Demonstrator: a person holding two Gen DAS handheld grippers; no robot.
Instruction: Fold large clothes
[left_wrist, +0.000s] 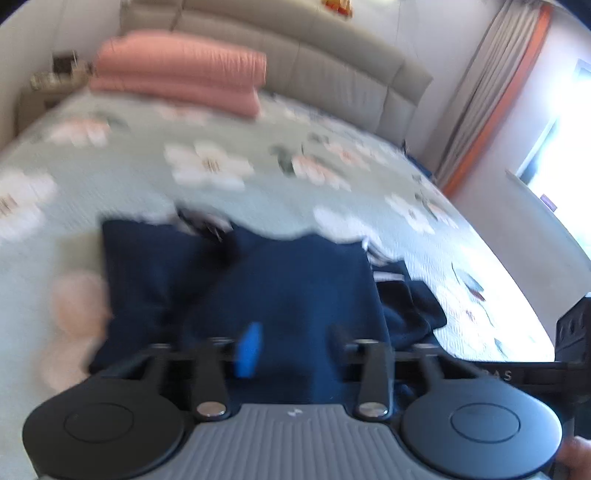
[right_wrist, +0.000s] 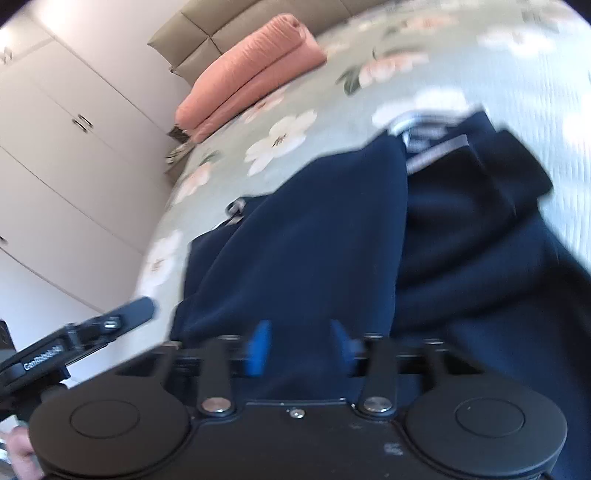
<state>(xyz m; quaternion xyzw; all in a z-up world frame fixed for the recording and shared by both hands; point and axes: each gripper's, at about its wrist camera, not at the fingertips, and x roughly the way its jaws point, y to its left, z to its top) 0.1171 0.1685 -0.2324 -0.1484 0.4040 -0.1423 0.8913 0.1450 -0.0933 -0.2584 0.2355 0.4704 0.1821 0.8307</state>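
A large navy garment (left_wrist: 258, 280) lies crumpled on the flowered bedspread (left_wrist: 229, 192), with a striped white lining showing at its far edge (right_wrist: 424, 136). My left gripper (left_wrist: 293, 332) sits low over its near edge; the blue pad (left_wrist: 251, 347) and the dark finger stand close together with navy cloth filling the gap. In the right wrist view the same garment (right_wrist: 314, 221) runs up in a ridge between the two blue fingertips of my right gripper (right_wrist: 301, 328), which pinch it. Both views are blurred.
A folded pink quilt (left_wrist: 177, 70) lies by the grey padded headboard (left_wrist: 332, 62). Curtains (left_wrist: 491, 92) and a bright window are at the right, white wardrobe doors (right_wrist: 55, 147) at the left. Part of the other gripper (right_wrist: 110, 325) shows beside the bed edge.
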